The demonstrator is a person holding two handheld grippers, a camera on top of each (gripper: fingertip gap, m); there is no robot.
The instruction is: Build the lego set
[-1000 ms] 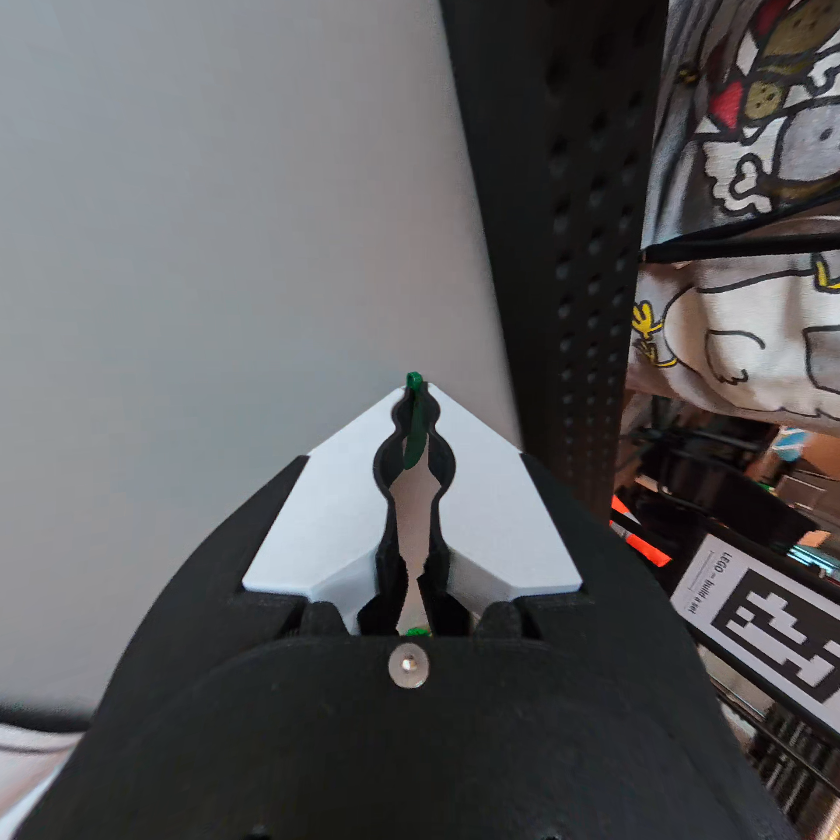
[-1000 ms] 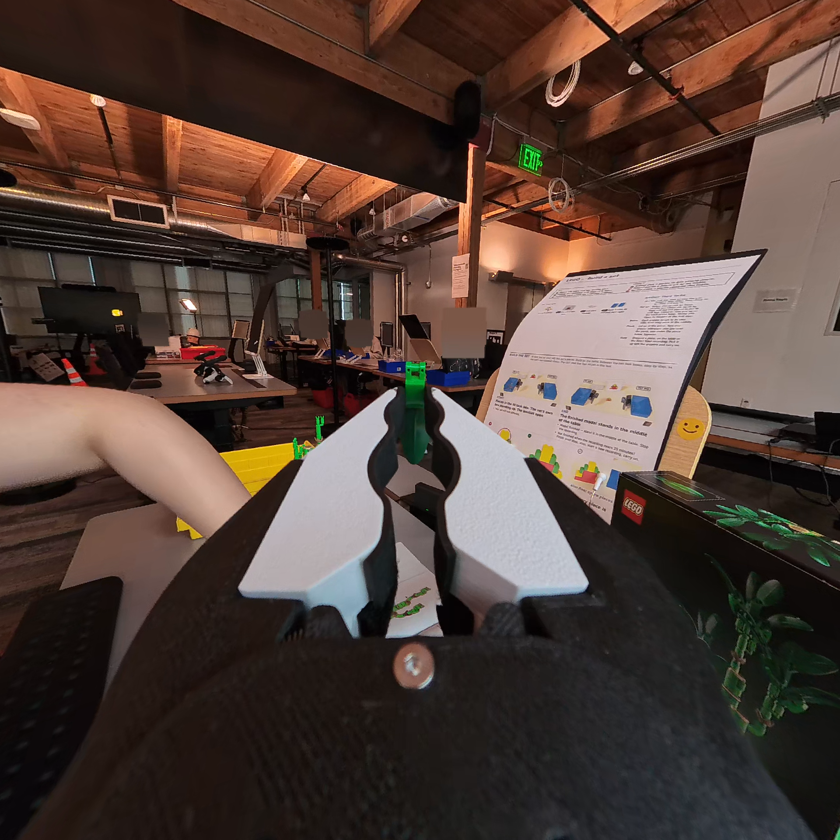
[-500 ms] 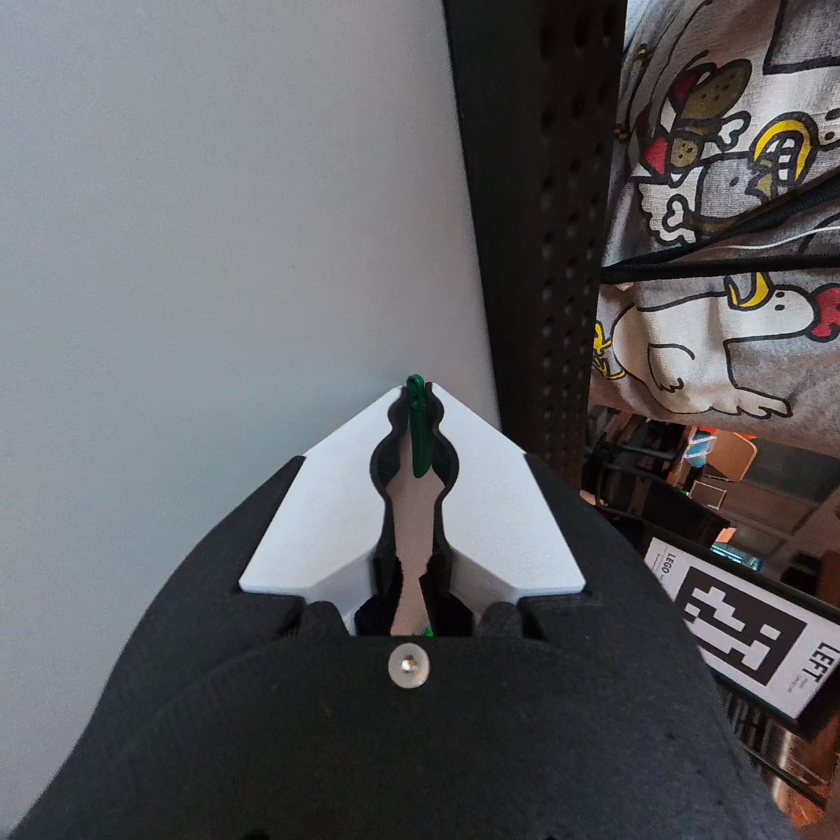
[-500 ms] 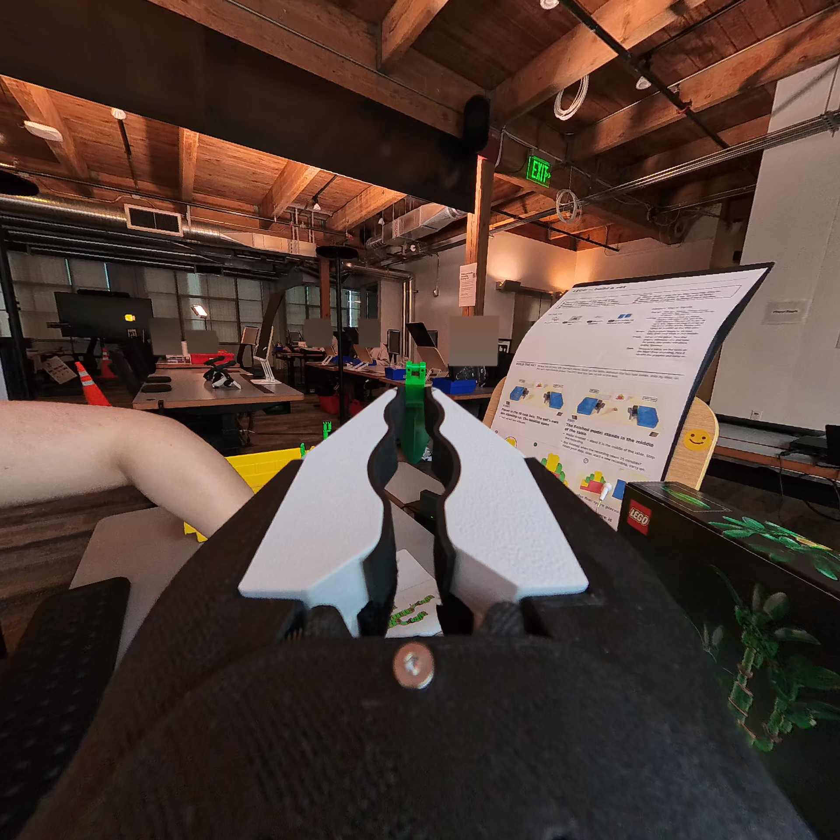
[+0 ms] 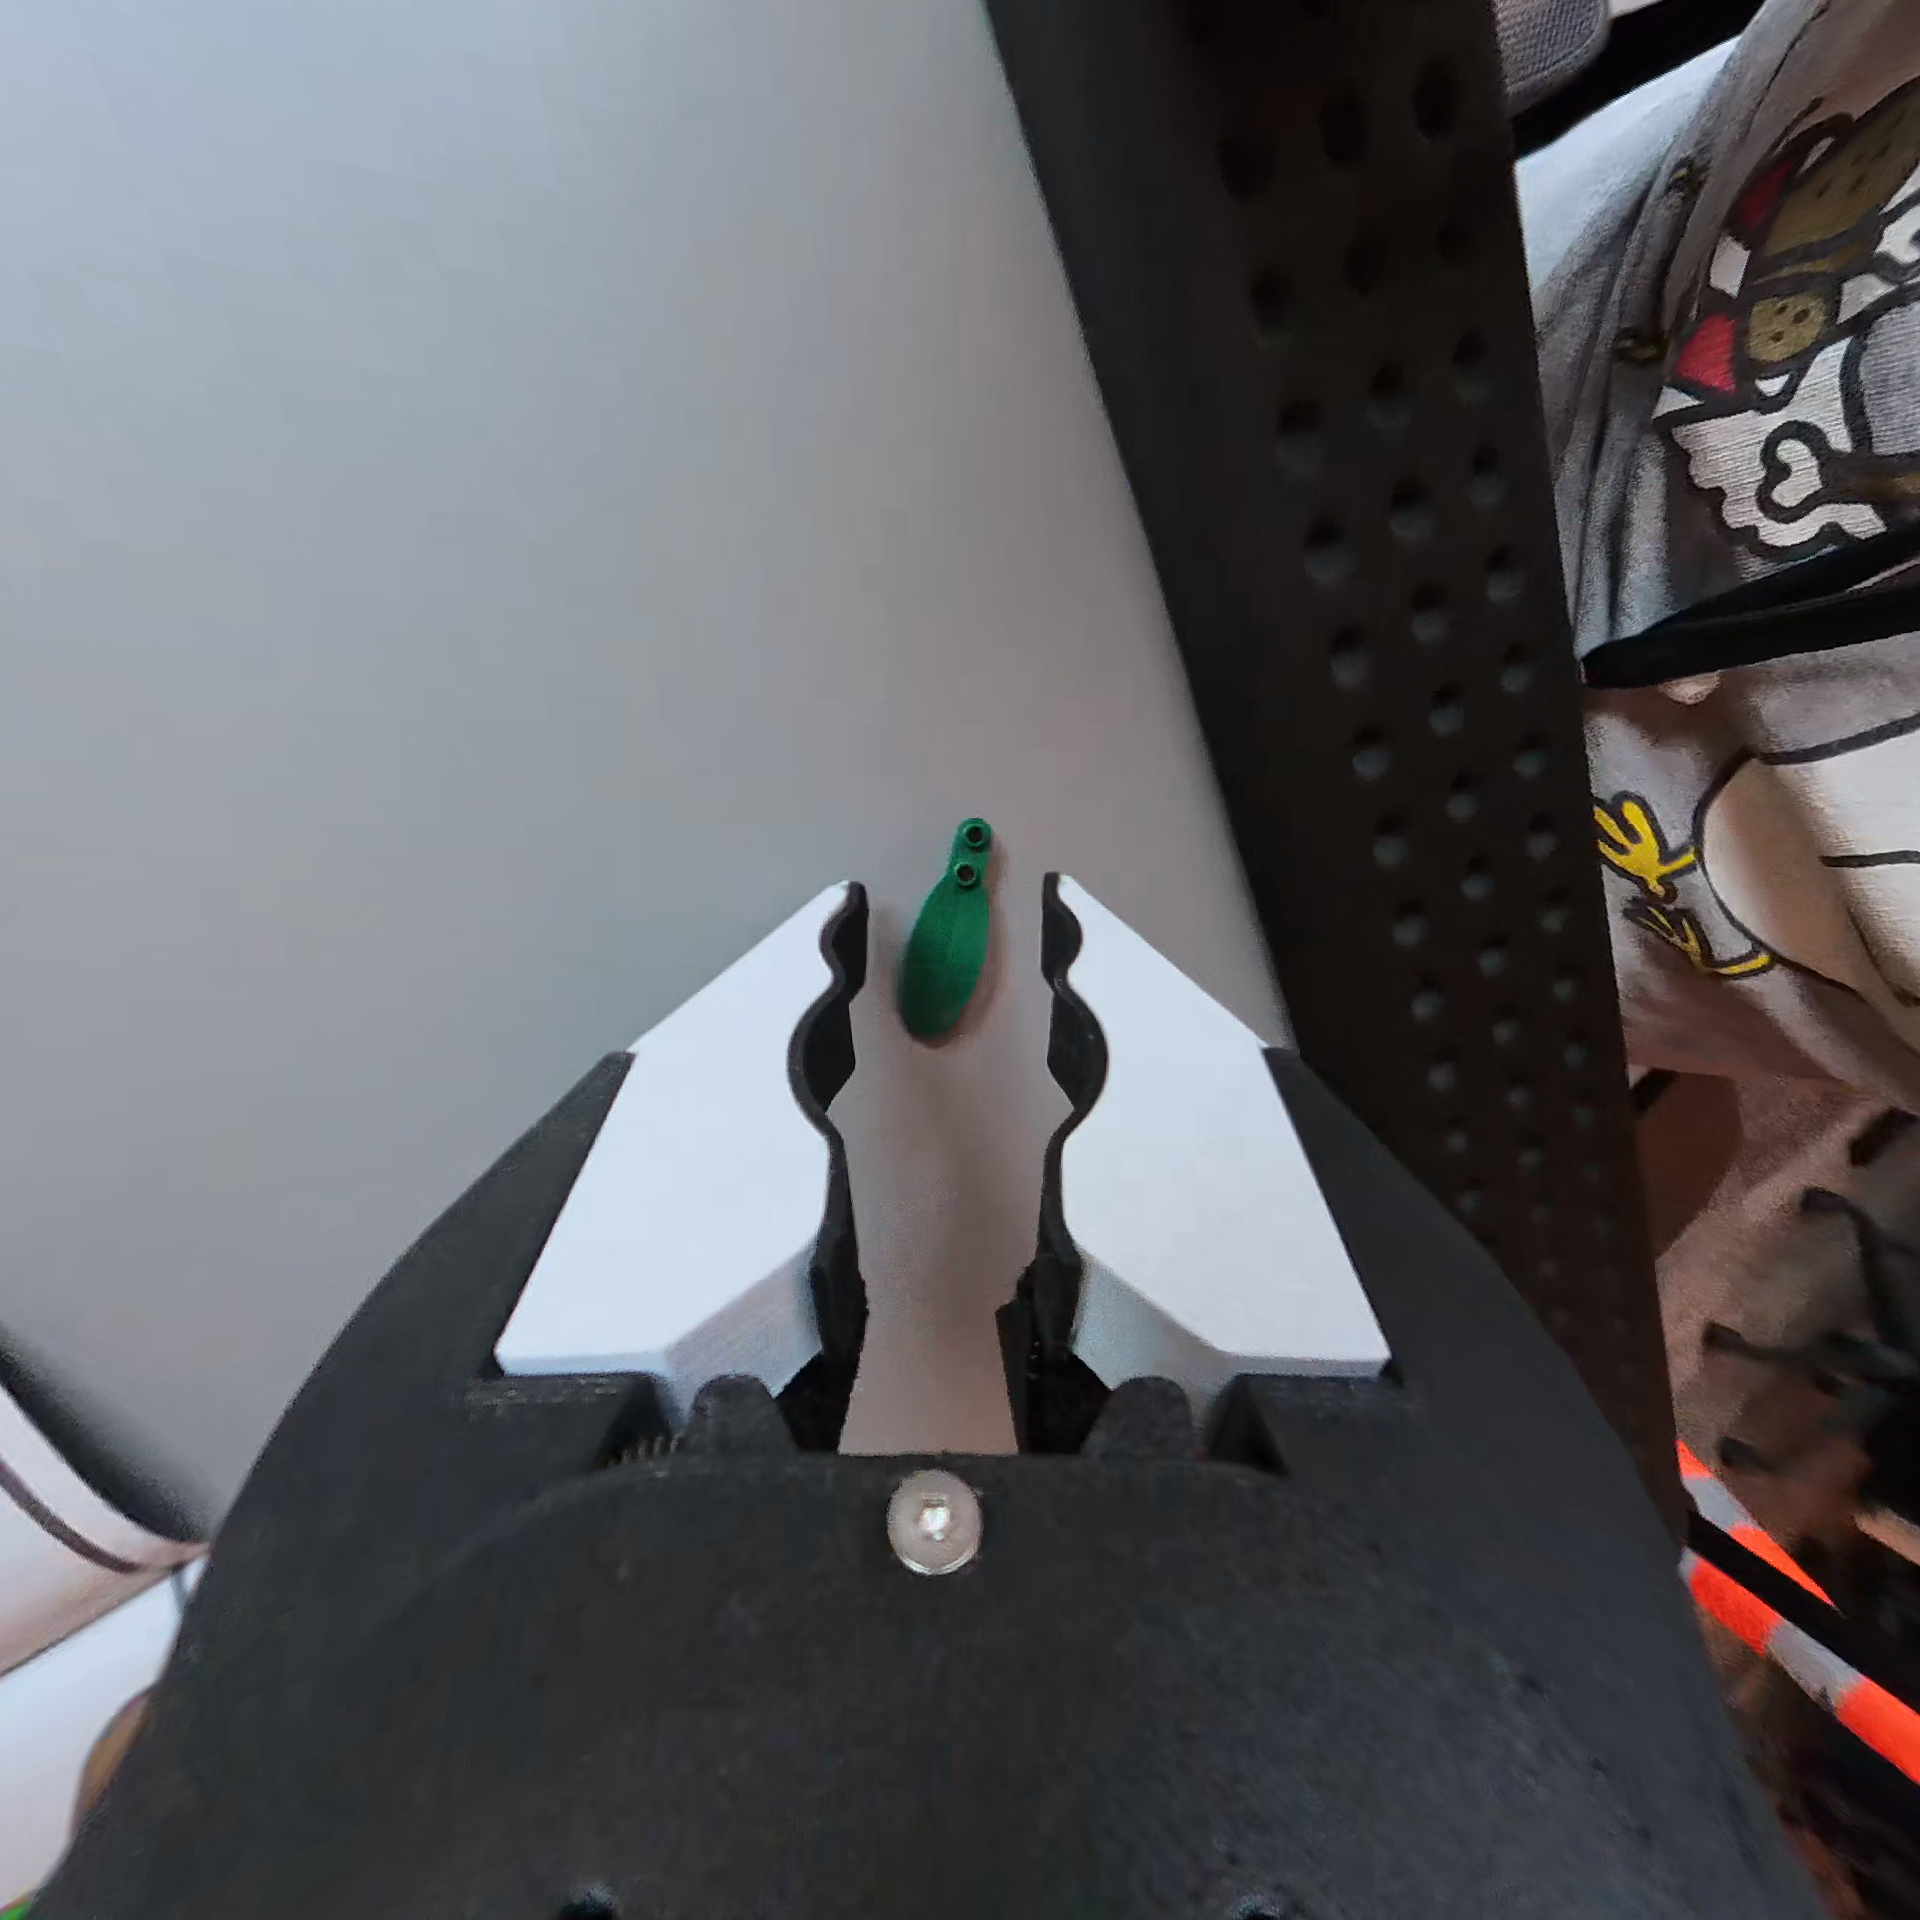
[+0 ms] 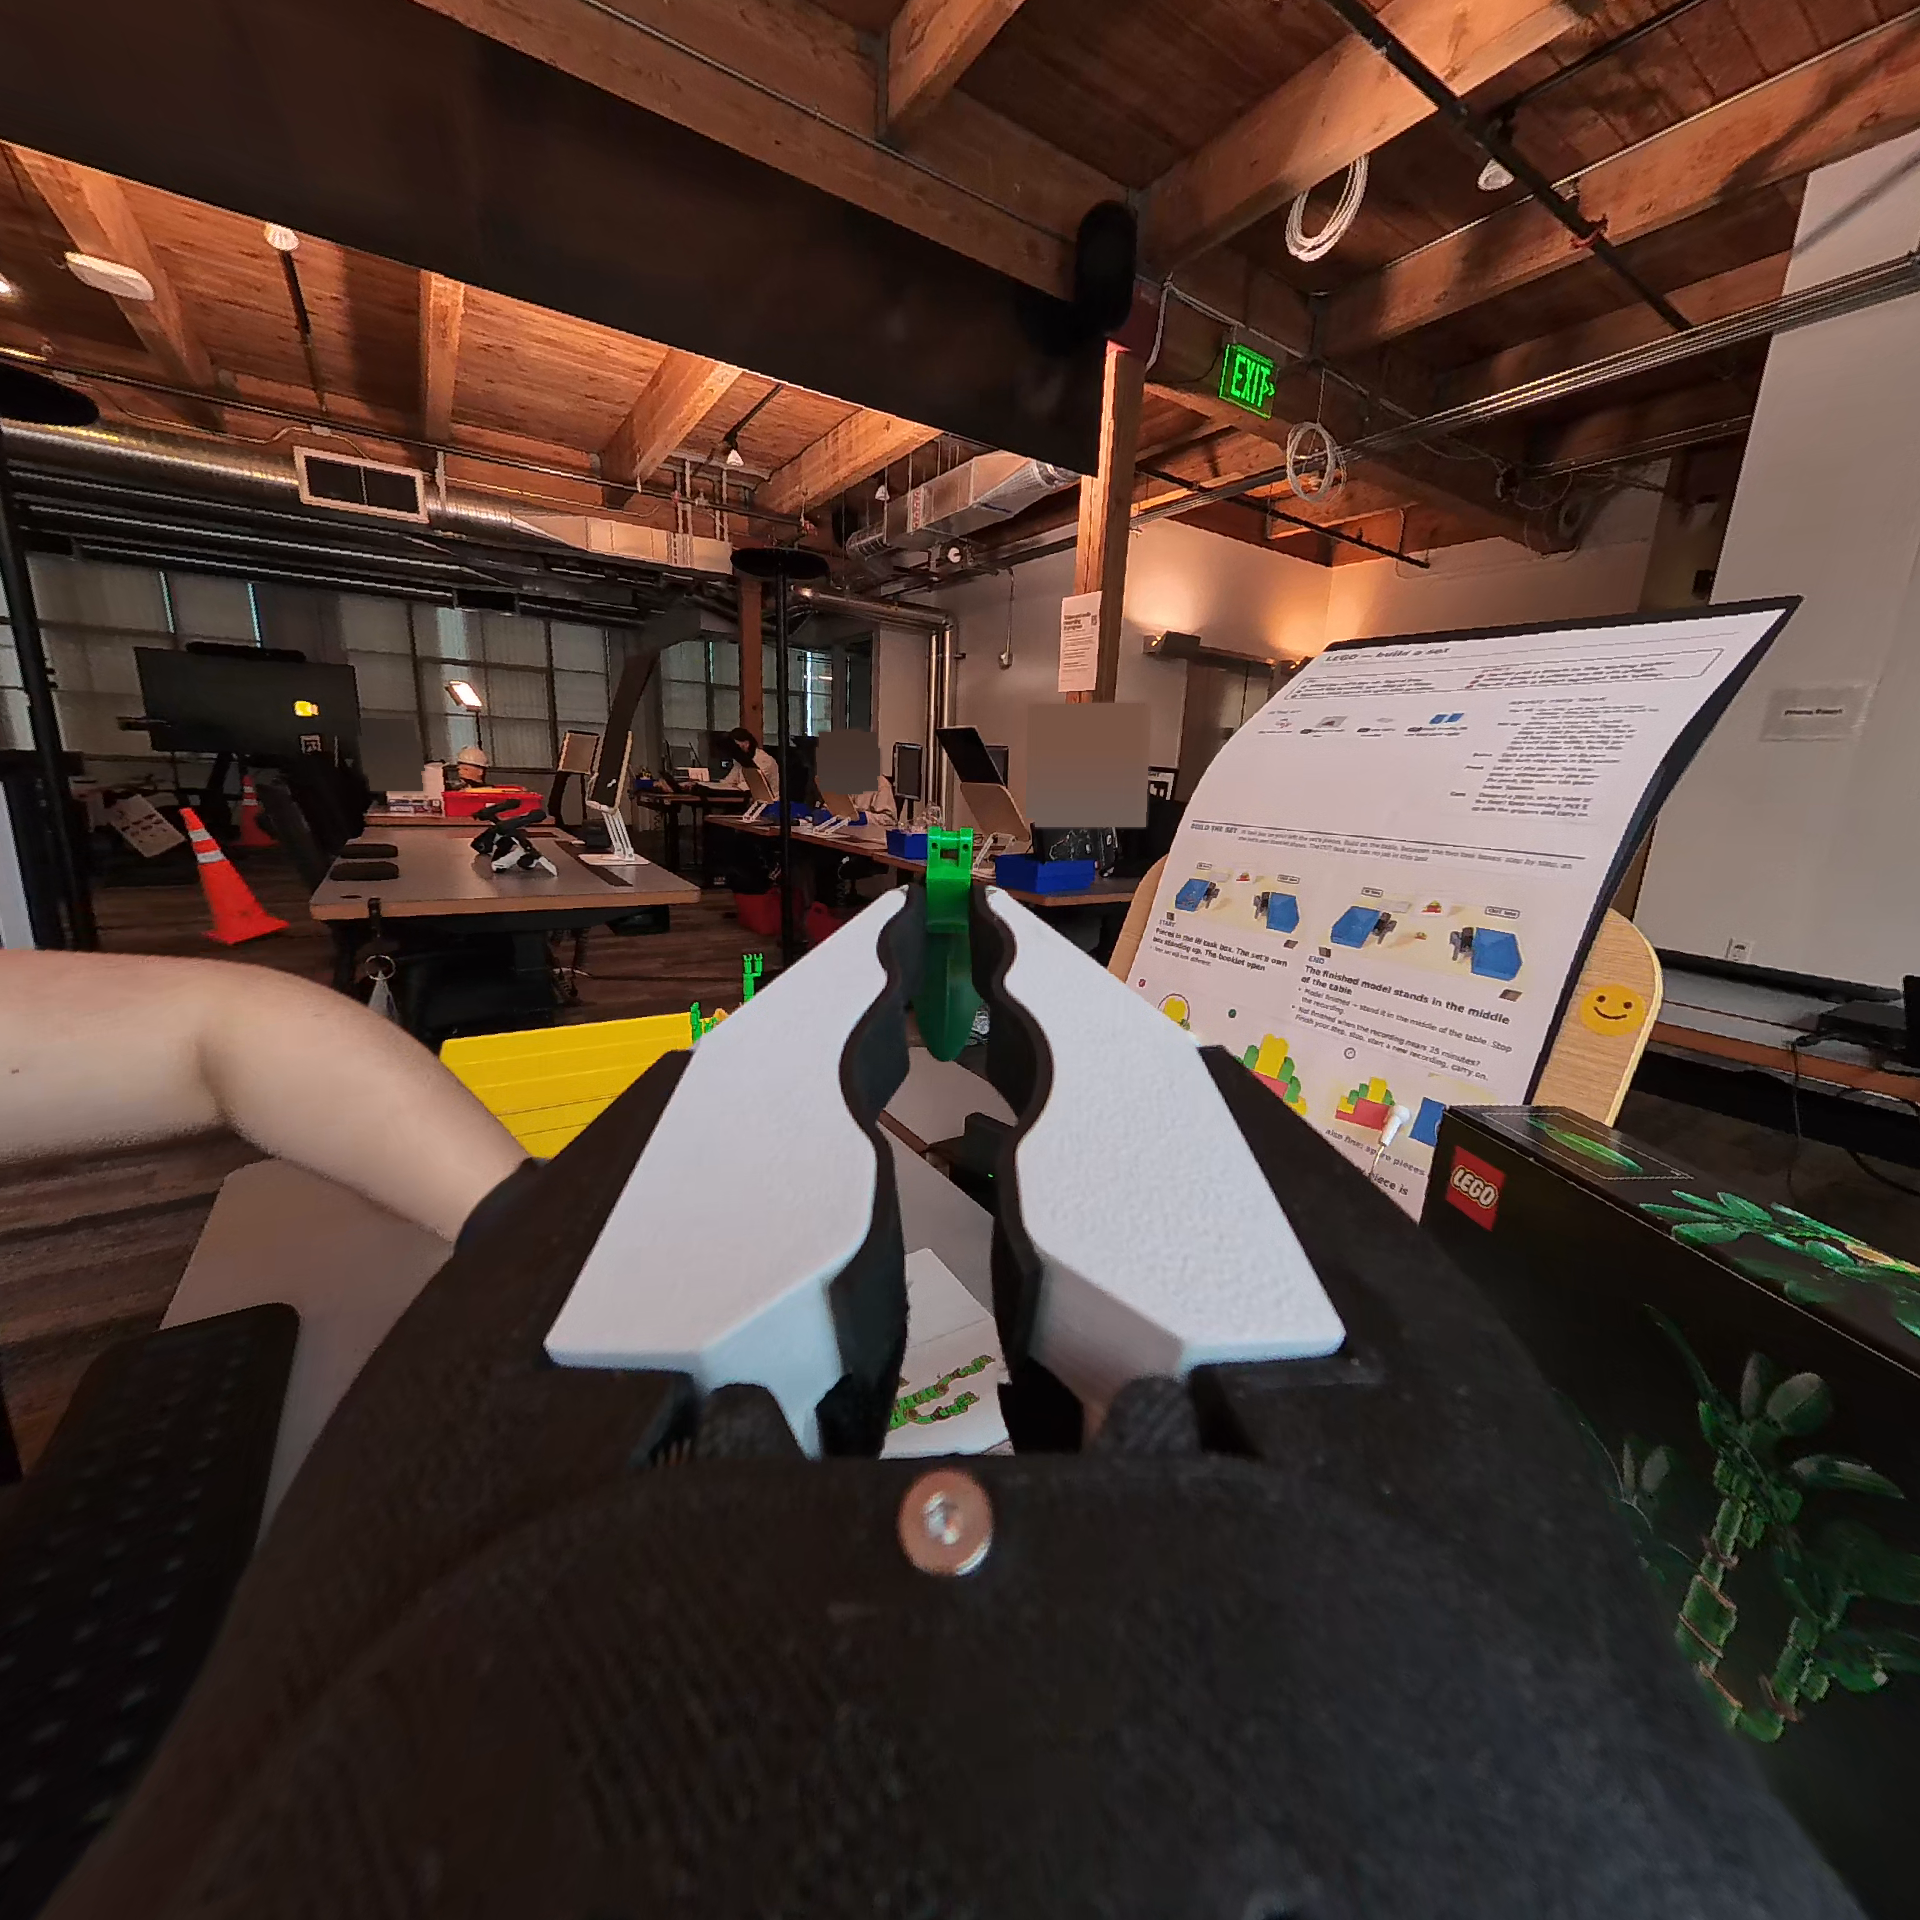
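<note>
In the left wrist view my left gripper (image 5: 951,894) is open over the white table (image 5: 468,520). A dark green leaf piece (image 5: 943,956) lies flat on the table between its fingertips, touching neither finger. In the right wrist view my right gripper (image 6: 948,904) is shut on a green leaf piece with a brighter green clip part (image 6: 948,935) at its top, held up in the air above the table. A small green assembly (image 6: 727,1003) stands by the yellow bin.
A black perforated pad (image 5: 1351,520) lies along the table's right side in the left wrist view, beside a person's printed shirt (image 5: 1766,520). In the right wrist view: a forearm (image 6: 208,1060), a yellow bin (image 6: 561,1070), an instruction sheet (image 6: 1455,852), the black set box (image 6: 1714,1351), an open booklet (image 6: 935,1392). Left tips to right tips: about 40 cm.
My left gripper has opened and let go of the dark green leaf, which now lies flat on the table. My right gripper keeps its hold and has tilted slightly.
</note>
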